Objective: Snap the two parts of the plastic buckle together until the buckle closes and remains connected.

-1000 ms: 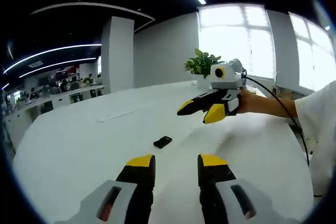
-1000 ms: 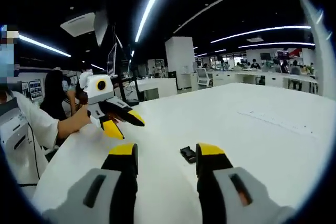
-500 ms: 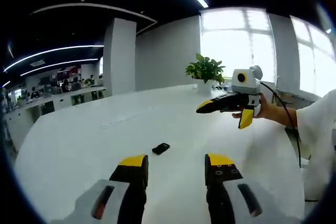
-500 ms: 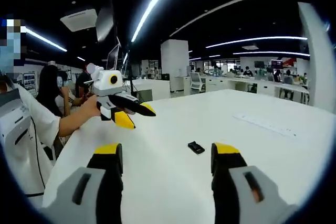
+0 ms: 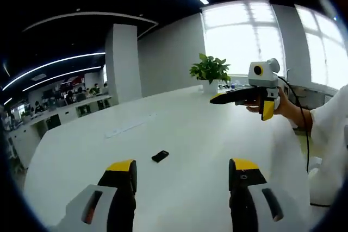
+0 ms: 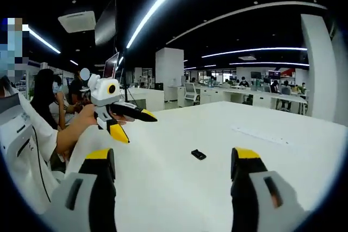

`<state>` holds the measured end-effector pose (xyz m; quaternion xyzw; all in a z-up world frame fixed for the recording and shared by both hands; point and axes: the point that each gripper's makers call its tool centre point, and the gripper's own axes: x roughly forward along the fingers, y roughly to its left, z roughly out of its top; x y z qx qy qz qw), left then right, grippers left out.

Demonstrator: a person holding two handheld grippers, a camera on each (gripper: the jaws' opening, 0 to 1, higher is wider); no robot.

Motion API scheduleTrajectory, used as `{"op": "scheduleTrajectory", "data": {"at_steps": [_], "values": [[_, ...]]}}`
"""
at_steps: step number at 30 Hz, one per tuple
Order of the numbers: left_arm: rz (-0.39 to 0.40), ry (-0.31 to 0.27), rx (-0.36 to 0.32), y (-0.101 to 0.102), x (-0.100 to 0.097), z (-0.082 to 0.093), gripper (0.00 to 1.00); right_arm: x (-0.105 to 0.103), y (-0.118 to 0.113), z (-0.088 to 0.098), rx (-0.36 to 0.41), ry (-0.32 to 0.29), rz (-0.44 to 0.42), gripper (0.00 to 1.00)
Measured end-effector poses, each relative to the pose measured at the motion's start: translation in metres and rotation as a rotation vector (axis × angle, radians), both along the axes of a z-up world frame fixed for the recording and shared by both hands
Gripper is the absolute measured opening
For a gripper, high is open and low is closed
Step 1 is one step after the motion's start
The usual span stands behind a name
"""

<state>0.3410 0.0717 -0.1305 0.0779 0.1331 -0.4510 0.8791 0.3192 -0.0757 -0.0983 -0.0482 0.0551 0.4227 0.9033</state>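
Here the left hand-held gripper [image 5: 182, 172] rises with its yellow-tipped black jaws spread wide and nothing between them, and the right hand-held gripper [image 6: 173, 161] stands the same way, both held above the broad white desk [image 5: 179, 134]. Beyond the jaws, the small black plastic buckle [image 5: 160, 156] lies flat on the desk, well apart from both grippers. Farther off, past the buckle, a leafy green potted plant [image 5: 209, 69] stands near the desk's far edge.

The table [image 5: 179, 134] looks smooth and white with a faint sheen. The buckle [image 5: 160, 156] on it reads as dark matt plastic (too small for detail). The left tool [image 5: 185, 169] has yellow-tipped black jaws, apparently plastic, on grey housing.
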Motion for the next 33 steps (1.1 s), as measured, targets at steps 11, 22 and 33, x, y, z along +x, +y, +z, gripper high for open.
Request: {"op": "scheduleTrajectory", "data": {"at_steps": [11,22,33], "values": [[0.045,-0.014,-0.094,0.008,-0.014,0.014,0.73,-0.009,-0.019,-0.002,-0.044,-0.001,-0.101,1.0],[0.109,-0.036,-0.158,0.024,-0.021,0.027,0.8,-0.037,-0.025,0.015,-0.013,-0.064,-0.156,1.0],[0.206,-0.046,-0.13,0.045,-0.029,0.022,0.93,-0.073,-0.019,0.02,0.002,-0.105,-0.182,1.0]]}}
